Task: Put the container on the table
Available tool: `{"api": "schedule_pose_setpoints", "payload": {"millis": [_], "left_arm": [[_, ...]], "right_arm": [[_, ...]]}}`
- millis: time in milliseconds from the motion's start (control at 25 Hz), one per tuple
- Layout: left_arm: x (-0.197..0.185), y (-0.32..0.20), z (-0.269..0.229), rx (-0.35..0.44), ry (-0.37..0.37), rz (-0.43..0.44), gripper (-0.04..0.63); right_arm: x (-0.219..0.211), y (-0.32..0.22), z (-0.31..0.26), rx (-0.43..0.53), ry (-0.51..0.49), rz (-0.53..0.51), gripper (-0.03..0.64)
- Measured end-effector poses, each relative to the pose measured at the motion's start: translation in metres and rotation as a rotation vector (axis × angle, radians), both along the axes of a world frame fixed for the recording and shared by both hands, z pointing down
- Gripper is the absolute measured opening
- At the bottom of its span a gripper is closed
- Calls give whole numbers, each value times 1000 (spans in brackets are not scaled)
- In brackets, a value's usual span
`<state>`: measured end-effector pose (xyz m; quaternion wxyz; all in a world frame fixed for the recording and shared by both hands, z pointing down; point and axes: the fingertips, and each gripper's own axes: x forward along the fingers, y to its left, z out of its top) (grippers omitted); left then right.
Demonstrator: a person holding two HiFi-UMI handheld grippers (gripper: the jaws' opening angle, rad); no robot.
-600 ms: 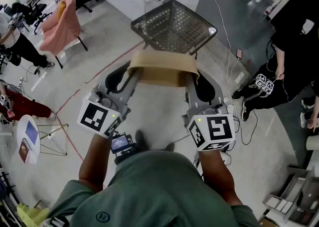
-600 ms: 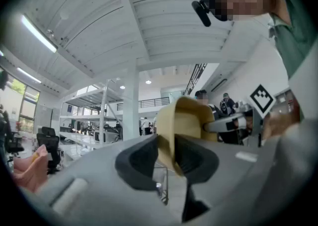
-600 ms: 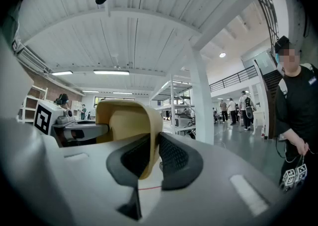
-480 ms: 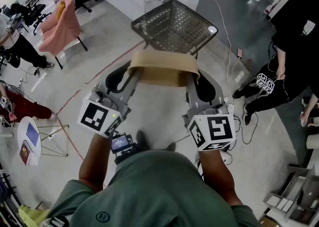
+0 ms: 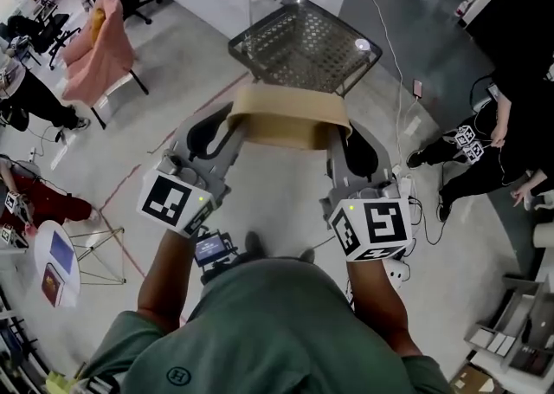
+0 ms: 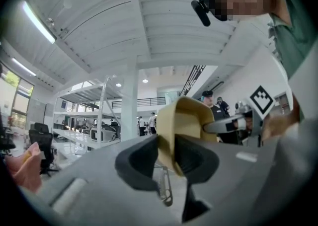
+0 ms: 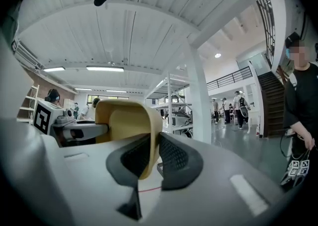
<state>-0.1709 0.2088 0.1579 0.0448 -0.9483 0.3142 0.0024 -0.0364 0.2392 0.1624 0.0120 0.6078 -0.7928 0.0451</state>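
Since the earlier frame the container (image 5: 288, 115) is shifted only slightly, being held aloft near the mesh table (image 5: 303, 41) with its side walls clamped by left gripper (image 5: 227, 128) and right gripper (image 5: 339, 138), and is best kept level.

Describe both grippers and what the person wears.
The left gripper and right gripper are alike: grey bodies, black ribbed jaw pads, each carrying a white cube with black square markers. The person wears a green short-sleeved shirt.
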Motion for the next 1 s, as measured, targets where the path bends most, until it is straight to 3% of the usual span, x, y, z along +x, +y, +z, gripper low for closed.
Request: {"api": "schedule_pose_setpoints", "payload": {"millis": [160,400,560,1000], "left_arm": [[-14,0,-11,-12,17,25,87],[-13,-52,4,-34,34,29,87],[-24,-27,-4,-36,50,47,87],[-4,-55,6,-47,13,-55,86]], "right_arm": [[-16,2,-7,-3,-1,22,44],[-14,-46,4,-19,3,41,48],[-26,-22,-4,-31,5,42,47],[-1,-56,3,-7,-24,-44,48]]}}
